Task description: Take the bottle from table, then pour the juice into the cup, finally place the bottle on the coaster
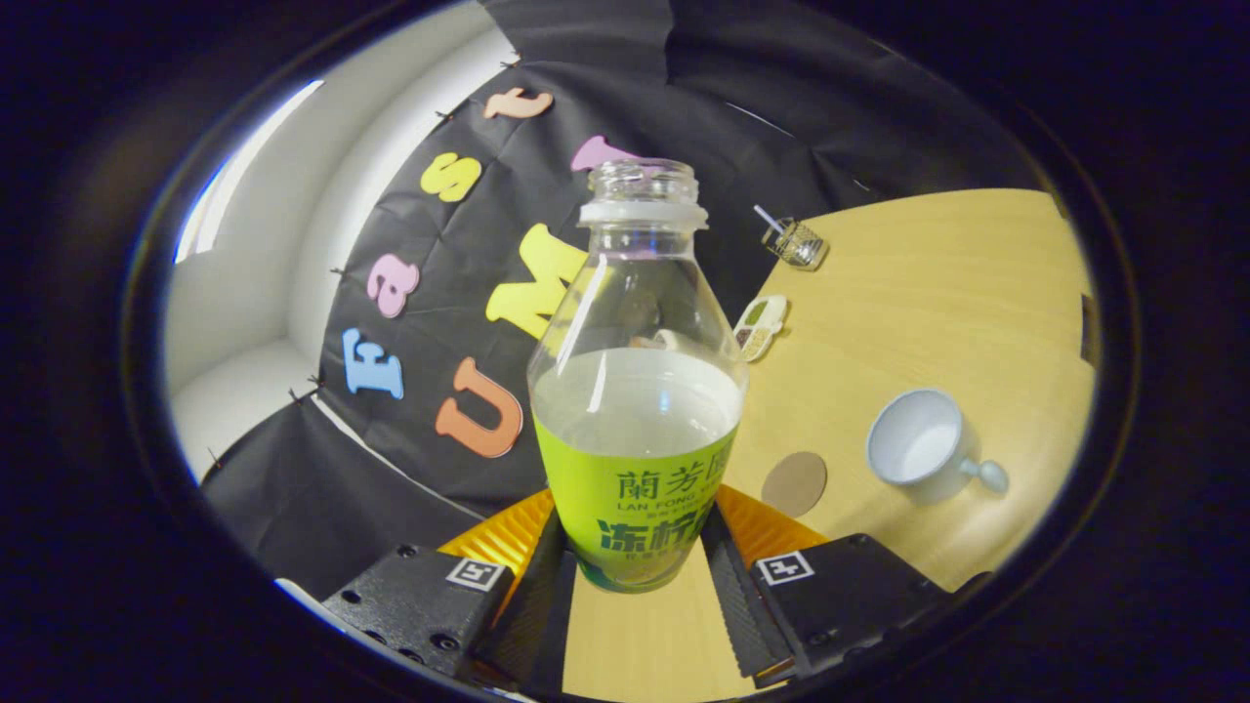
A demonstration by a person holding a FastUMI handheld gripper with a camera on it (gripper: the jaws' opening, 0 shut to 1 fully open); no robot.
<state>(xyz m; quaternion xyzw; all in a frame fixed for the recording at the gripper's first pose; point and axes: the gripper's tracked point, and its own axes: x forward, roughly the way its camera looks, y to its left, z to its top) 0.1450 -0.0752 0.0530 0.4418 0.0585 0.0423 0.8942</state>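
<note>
Pale wood is what we are seeing across the worktop (937, 293), which is stretching away to the right and far side. Next in size, we are looking at the bottle (637, 391), clear plastic with a green label, uncapped and roughly half full of pale juice, standing upright between the fingers. The hand-held gripper (640, 576) is pinching the bottle at its labelled lower part, one finger pressing on each side. To the right, a white cup (923, 447) with a handle is sitting on the worktop, well apart from the bottle. Between them a round brown coaster (794, 483) is lying flat. Farther off, we are noticing a small glass (796, 242) holding a straw, and a little oval dish (759, 326) nearer.
</note>
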